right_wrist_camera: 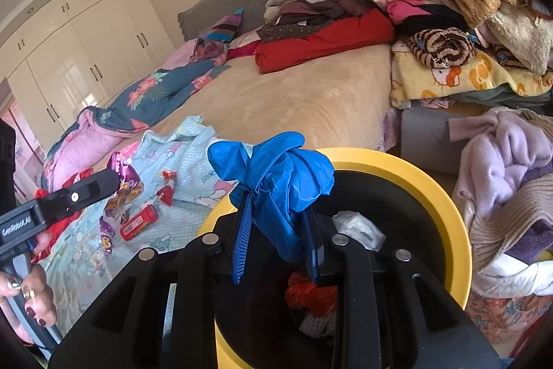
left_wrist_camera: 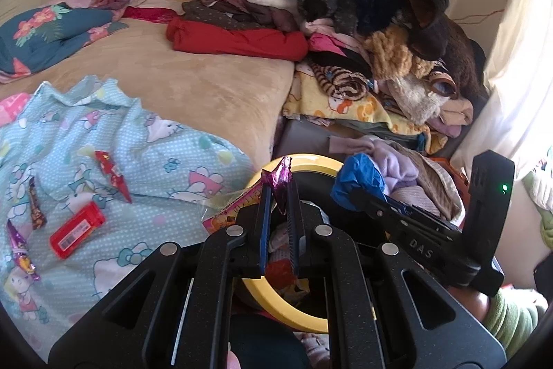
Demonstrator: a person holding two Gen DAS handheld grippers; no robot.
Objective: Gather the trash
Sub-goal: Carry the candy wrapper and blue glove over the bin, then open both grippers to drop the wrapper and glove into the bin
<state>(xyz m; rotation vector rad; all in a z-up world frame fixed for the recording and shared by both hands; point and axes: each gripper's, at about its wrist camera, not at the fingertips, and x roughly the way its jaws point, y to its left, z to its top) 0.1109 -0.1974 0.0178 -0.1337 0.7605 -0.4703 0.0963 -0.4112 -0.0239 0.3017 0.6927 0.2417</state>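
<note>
Bedroom clutter fills both views: a bed (left_wrist_camera: 193, 85) under a tan blanket, a heap of clothes (left_wrist_camera: 345, 9) piled at its far side, and cream wardrobes (right_wrist_camera: 76, 57) along the wall. Near the bed's edge lies a pale blue cartoon-print sheet (left_wrist_camera: 114, 161) strewn with litter: a red wrapper (left_wrist_camera: 112, 175), a red box (left_wrist_camera: 76, 229) with a barcode label, and purple wrappers (left_wrist_camera: 20, 248) near the sheet's left edge.

Just beside the bed stands a bin (right_wrist_camera: 439, 192) with a yellow rim and a black inside. At its bottom lie red scraps (right_wrist_camera: 311, 294) and a white wad (right_wrist_camera: 359, 227).

Both tongs hang over the bin's mouth. The left gripper (left_wrist_camera: 279, 196) is clamped tight on a purple foil wrapper (left_wrist_camera: 278, 177), whose crumpled end sticks up past the fingertips, above the bin's near rim. The right gripper (right_wrist_camera: 276, 213) has its blue pads pressed on a bunched blue glove (right_wrist_camera: 276, 175), which bulges out above and hangs down between the fingers, over the bin's opening.

In the right wrist view, a hand (right_wrist_camera: 31, 296) with dark painted nails and rings grips the left tool's handle at the lower left.
</note>
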